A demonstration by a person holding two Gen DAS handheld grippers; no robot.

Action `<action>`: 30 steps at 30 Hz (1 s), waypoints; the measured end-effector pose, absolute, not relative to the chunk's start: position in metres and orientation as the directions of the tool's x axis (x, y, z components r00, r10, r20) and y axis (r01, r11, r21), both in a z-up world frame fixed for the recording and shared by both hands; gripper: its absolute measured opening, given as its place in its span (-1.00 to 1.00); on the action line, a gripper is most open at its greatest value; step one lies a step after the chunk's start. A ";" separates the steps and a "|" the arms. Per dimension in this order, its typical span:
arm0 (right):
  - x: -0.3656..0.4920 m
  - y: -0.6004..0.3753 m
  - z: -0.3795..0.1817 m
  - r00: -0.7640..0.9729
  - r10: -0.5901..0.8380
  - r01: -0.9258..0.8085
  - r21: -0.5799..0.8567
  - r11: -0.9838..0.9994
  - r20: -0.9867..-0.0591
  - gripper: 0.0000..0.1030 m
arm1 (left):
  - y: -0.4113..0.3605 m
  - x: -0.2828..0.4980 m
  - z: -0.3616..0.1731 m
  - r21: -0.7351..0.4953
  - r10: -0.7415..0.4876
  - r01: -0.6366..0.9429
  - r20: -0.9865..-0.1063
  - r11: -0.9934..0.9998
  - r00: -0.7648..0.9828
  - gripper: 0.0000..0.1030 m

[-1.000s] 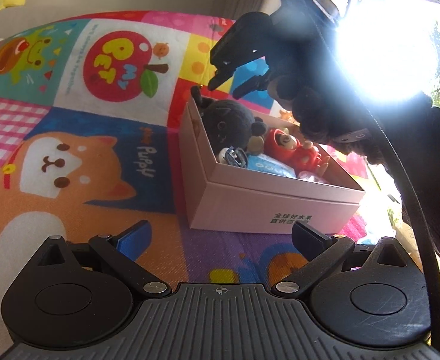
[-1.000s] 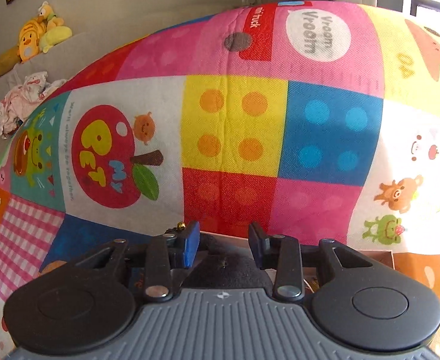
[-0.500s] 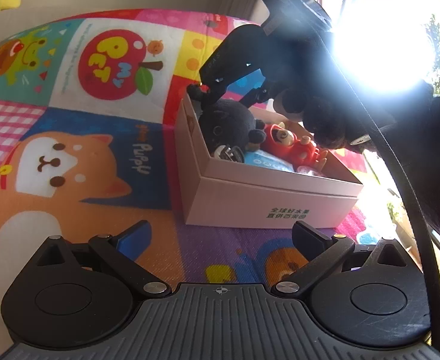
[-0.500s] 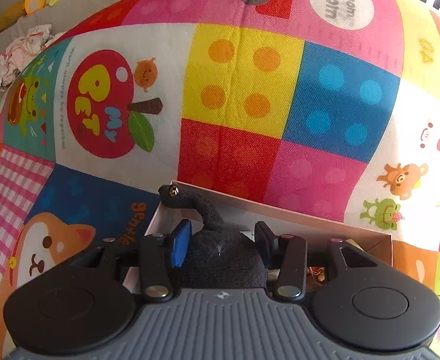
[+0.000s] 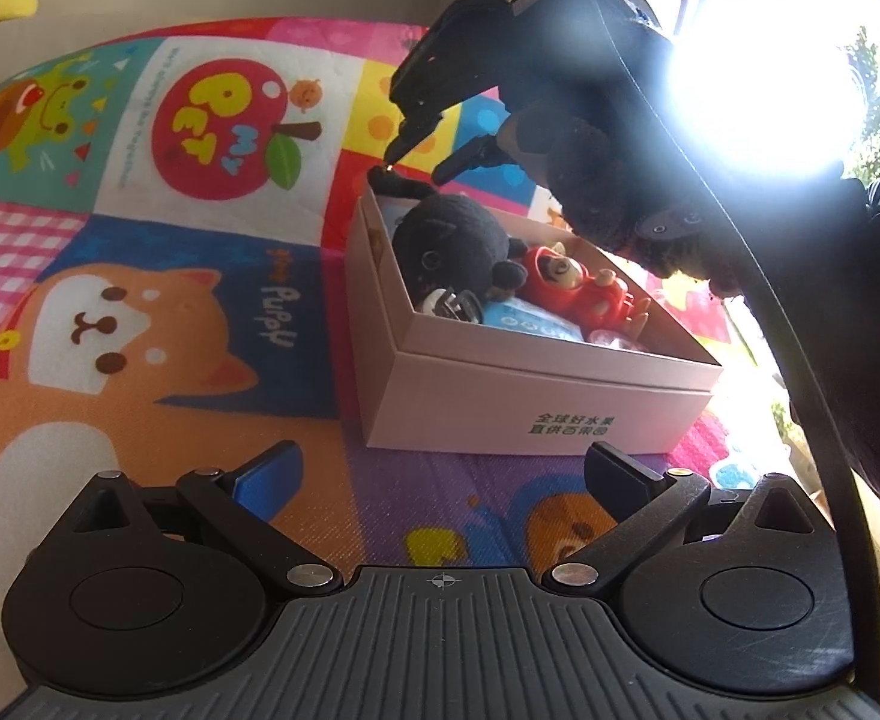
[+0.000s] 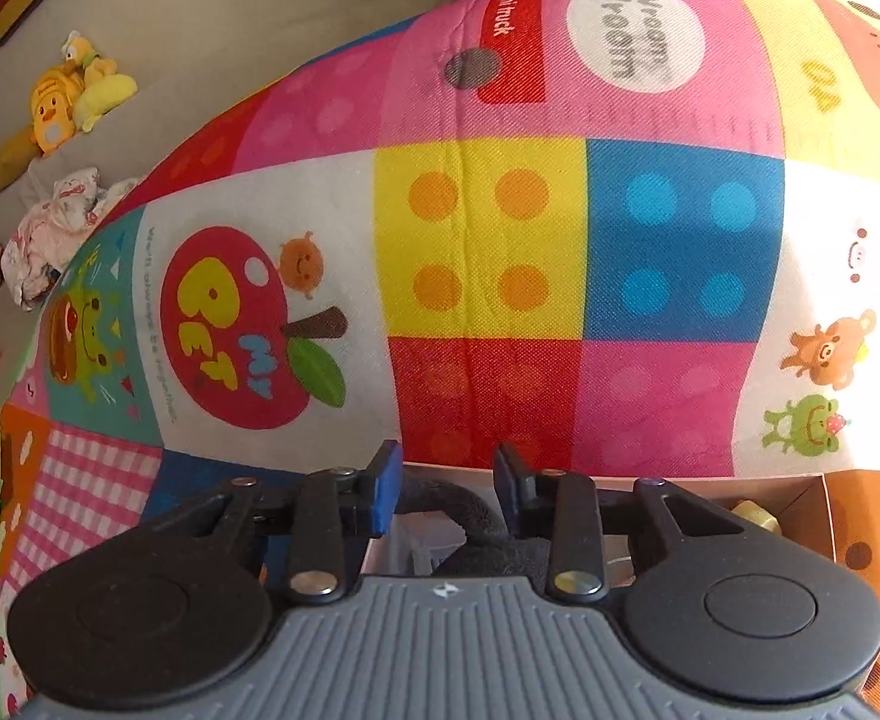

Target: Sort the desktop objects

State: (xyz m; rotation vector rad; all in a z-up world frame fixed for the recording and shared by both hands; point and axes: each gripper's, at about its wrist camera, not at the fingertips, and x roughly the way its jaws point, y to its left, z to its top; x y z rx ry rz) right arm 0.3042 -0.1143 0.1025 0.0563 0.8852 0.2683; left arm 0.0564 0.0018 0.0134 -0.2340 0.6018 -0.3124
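Observation:
A pale pink cardboard box (image 5: pixel 536 402) stands on the colourful play mat (image 5: pixel 140 300). In it lie a black plush toy (image 5: pixel 452 246), a red figure toy (image 5: pixel 584 288), a blue packet (image 5: pixel 530 321) and a small metal clip (image 5: pixel 449 303). My right gripper (image 5: pixel 425 150) hovers just above the box's far corner, fingers apart and empty; in the right wrist view (image 6: pixel 446 483) the plush (image 6: pixel 488 540) lies below it. My left gripper (image 5: pixel 440 471) is open and empty, low over the mat in front of the box.
The mat covers the whole floor area (image 6: pixel 482 240). Yellow plush toys (image 6: pixel 74 96) and crumpled cloth (image 6: pixel 50 228) lie on a grey sofa beyond it. Strong window glare (image 5: pixel 758 78) whites out the upper right. A cable (image 5: pixel 800 360) hangs from the right gripper.
My right gripper lowered the black plush into the box, opened and has lifted off it. The left gripper stayed nearly still.

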 end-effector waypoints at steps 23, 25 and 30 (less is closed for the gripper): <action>0.106 -0.228 0.115 0.772 0.207 -0.243 0.021 0.970 -0.601 0.51 | 0.000 0.052 0.016 -0.278 -0.343 0.227 -0.509 0.934 0.789 0.99; 0.067 -0.233 0.100 0.791 0.170 -0.219 -0.012 0.976 -0.587 0.77 | -0.004 0.049 0.017 -0.239 -0.312 0.217 -0.504 0.947 0.805 1.00; 0.003 -0.231 0.064 0.784 0.173 -0.233 -0.025 0.972 -0.597 1.00 | -0.012 0.024 0.024 -0.113 -0.196 0.160 -0.516 0.981 0.834 1.00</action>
